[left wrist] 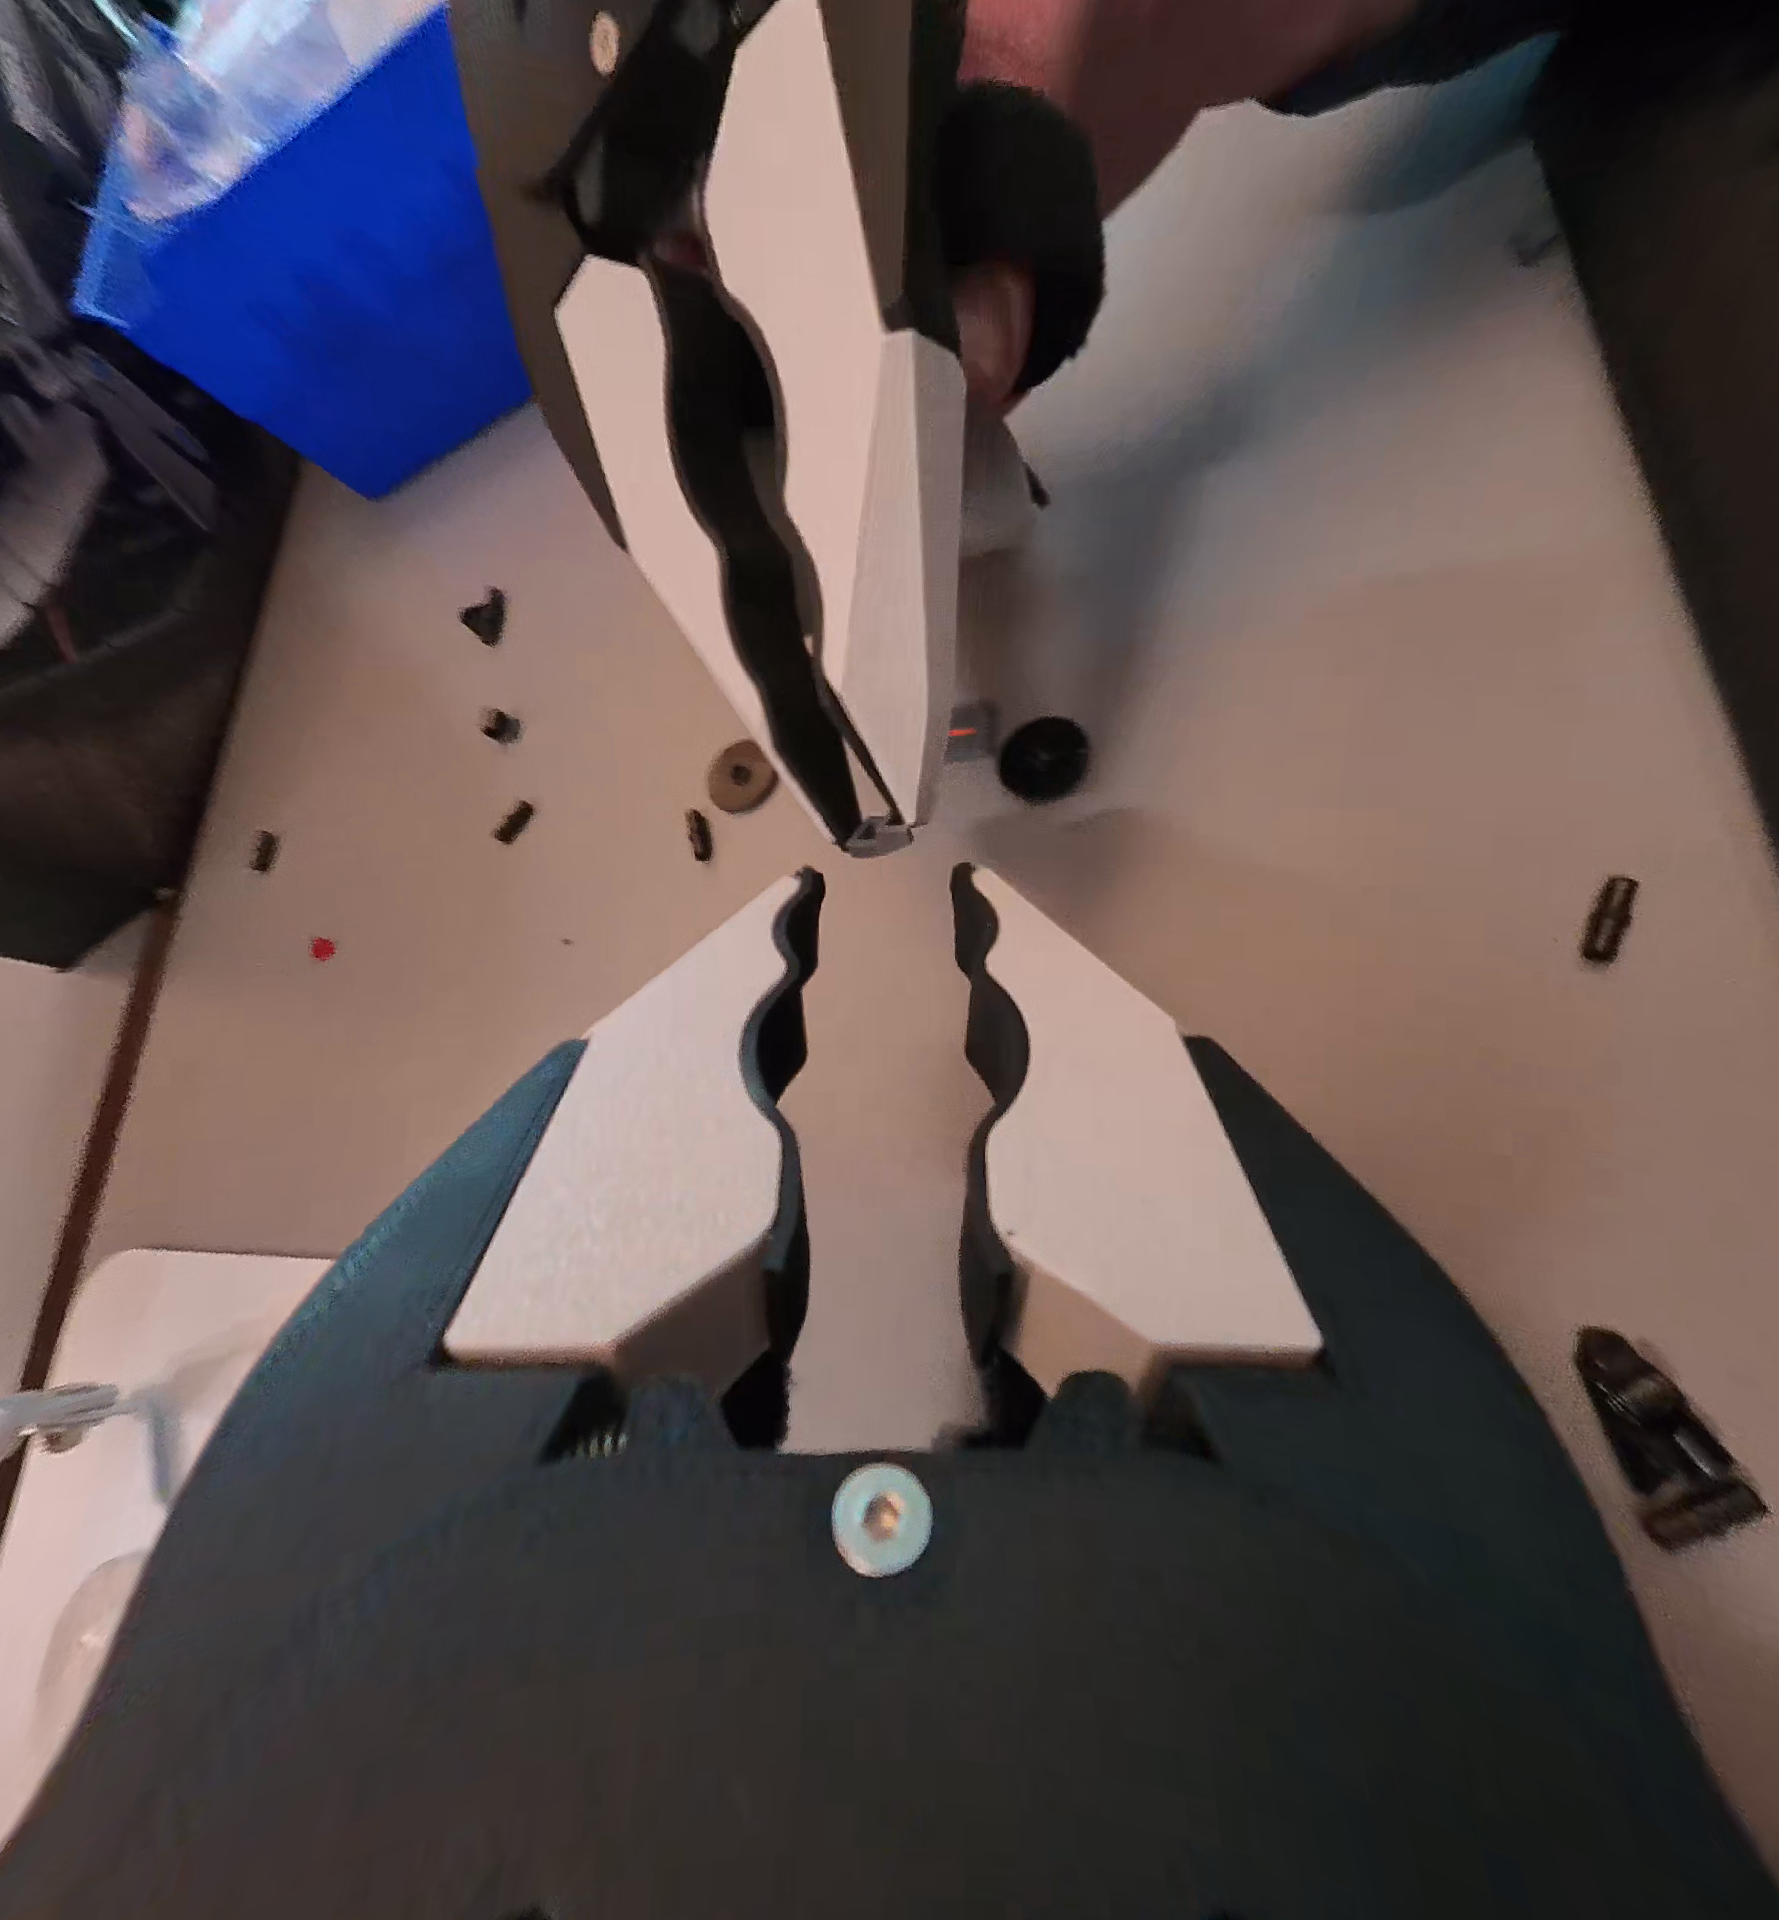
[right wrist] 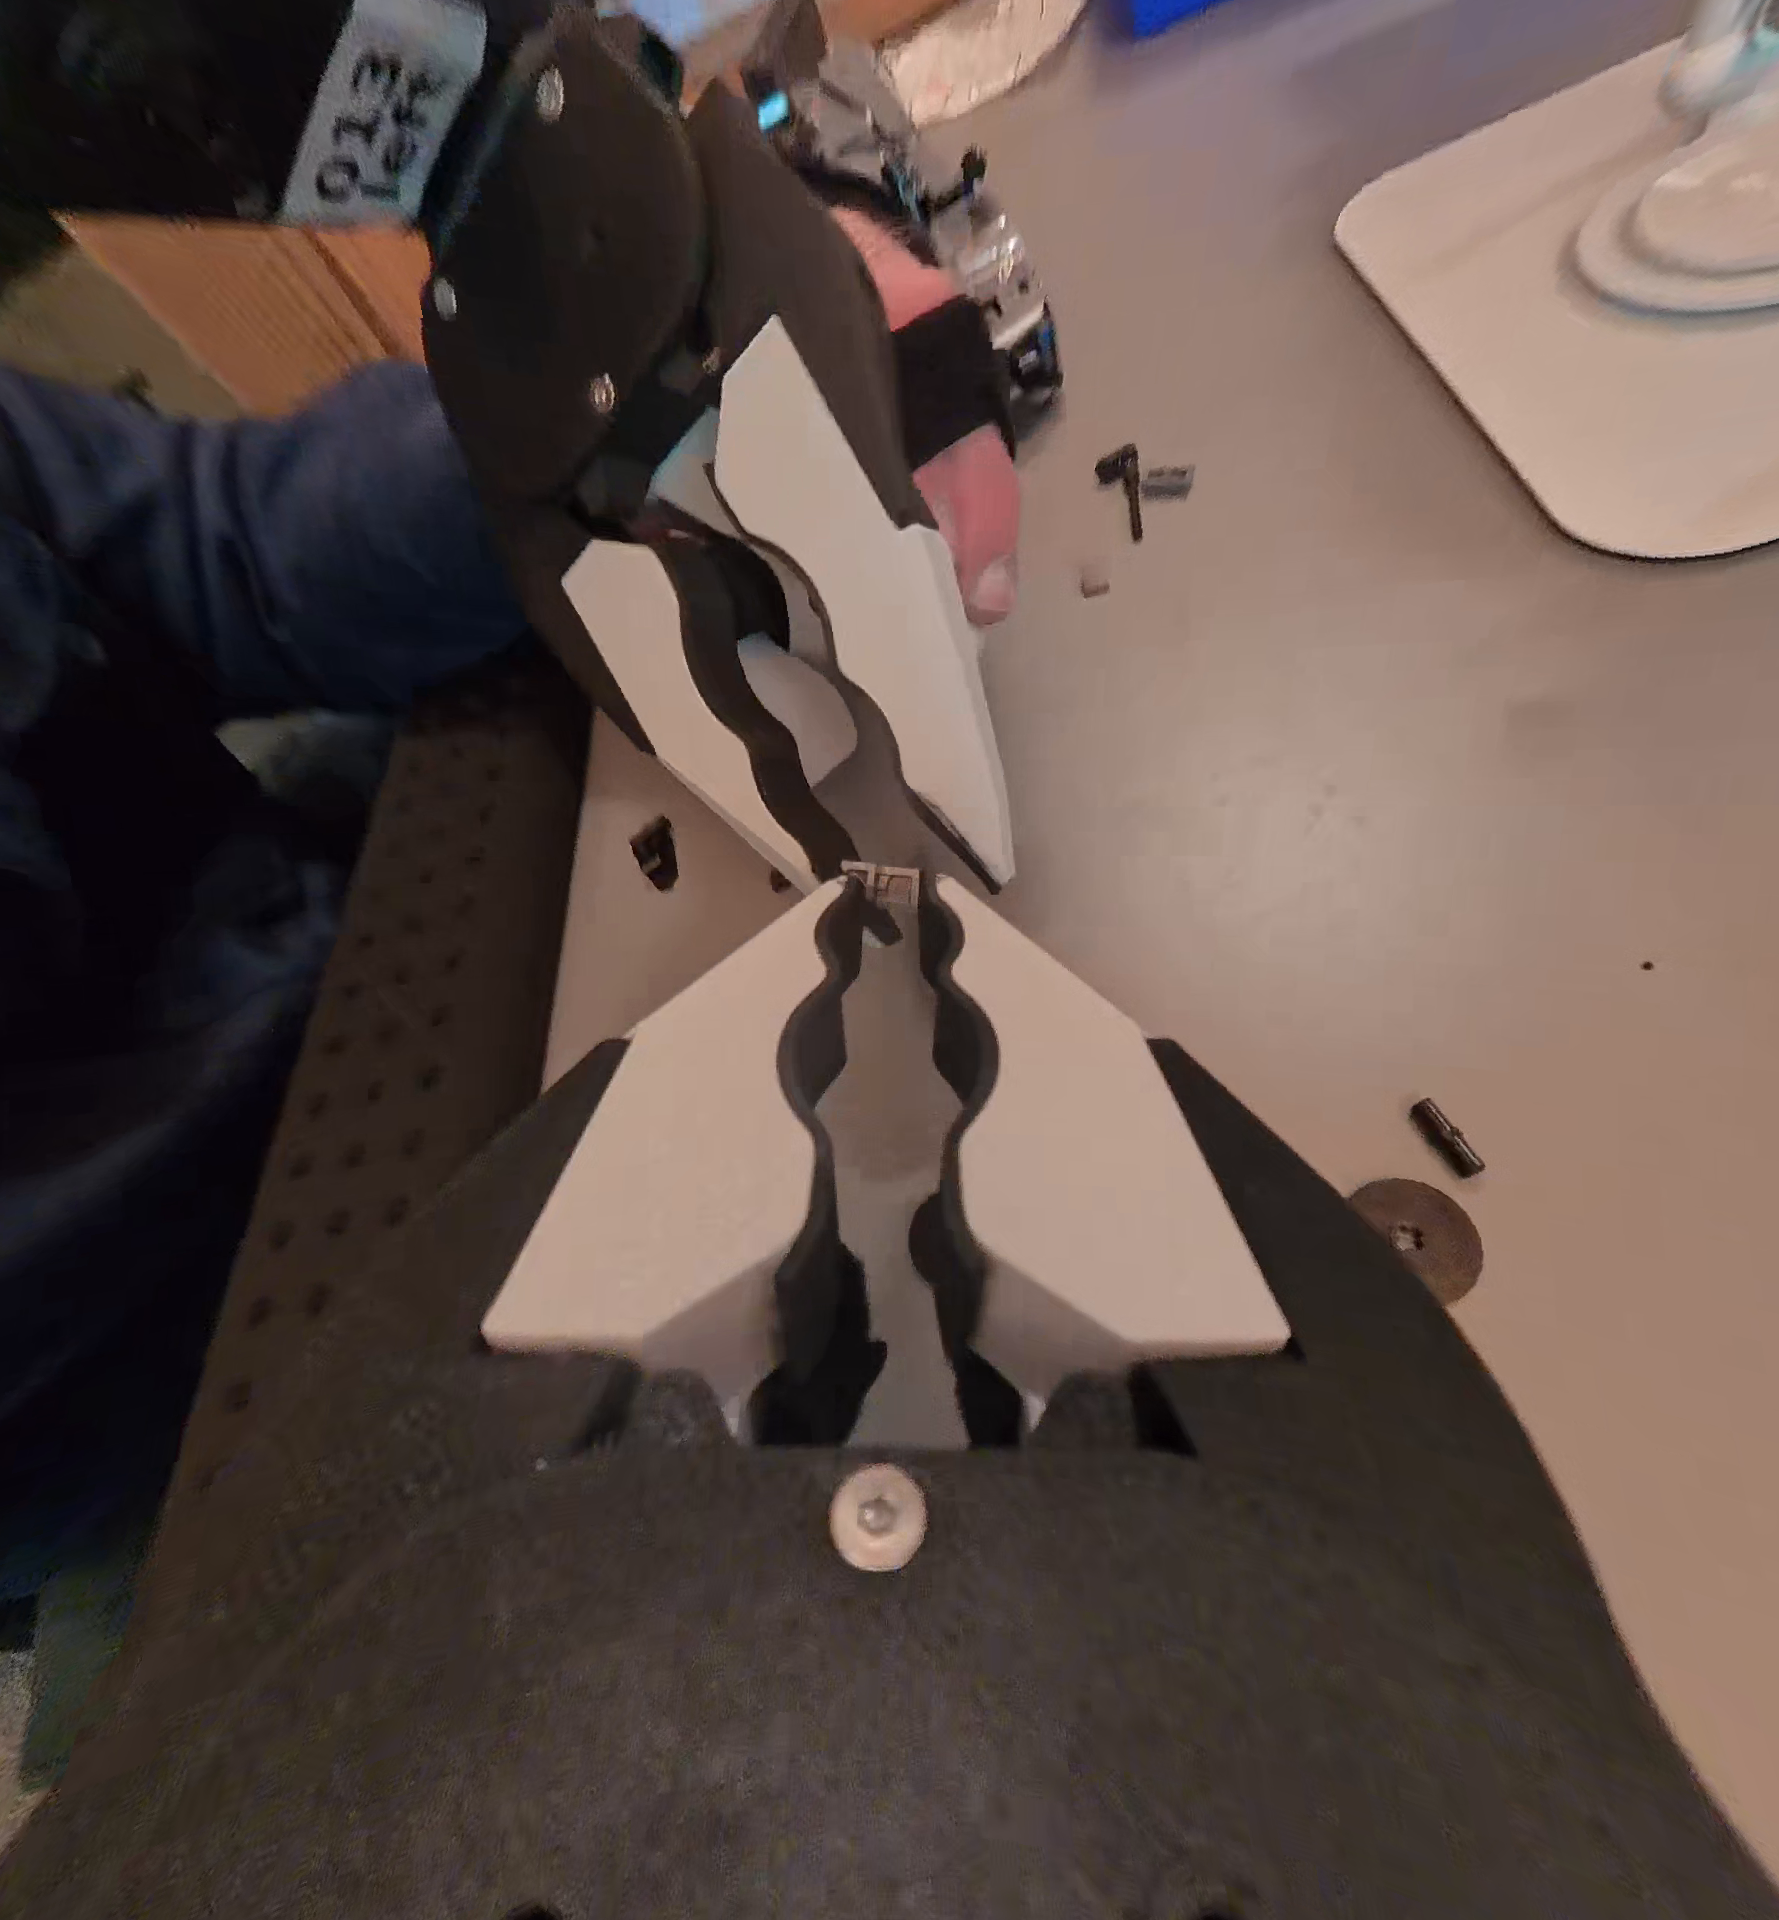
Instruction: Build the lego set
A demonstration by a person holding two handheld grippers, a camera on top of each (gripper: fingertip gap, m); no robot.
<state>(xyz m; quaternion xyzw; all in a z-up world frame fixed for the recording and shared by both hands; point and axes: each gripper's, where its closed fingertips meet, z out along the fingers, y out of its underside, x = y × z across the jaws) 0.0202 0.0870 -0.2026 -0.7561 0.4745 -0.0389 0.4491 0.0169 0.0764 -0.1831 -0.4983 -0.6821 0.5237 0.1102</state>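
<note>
Pinching a small grey lego piece (left wrist: 877, 836) at its tips, the right claw (left wrist: 880, 831) is presenting it to the left claw (left wrist: 887, 883), which is hovering open above the bench (left wrist: 1280, 727), seemingly for handover.

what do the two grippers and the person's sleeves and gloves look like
Both grippers, left and right, look alike: a broad black textured body with a silver bolt at its centre, and two white wedge-shaped fingers lined with wavy black pads. The left one bears a white label on its rear. The person wears a dark blue sleeve and black fingerless gloves.
</note>
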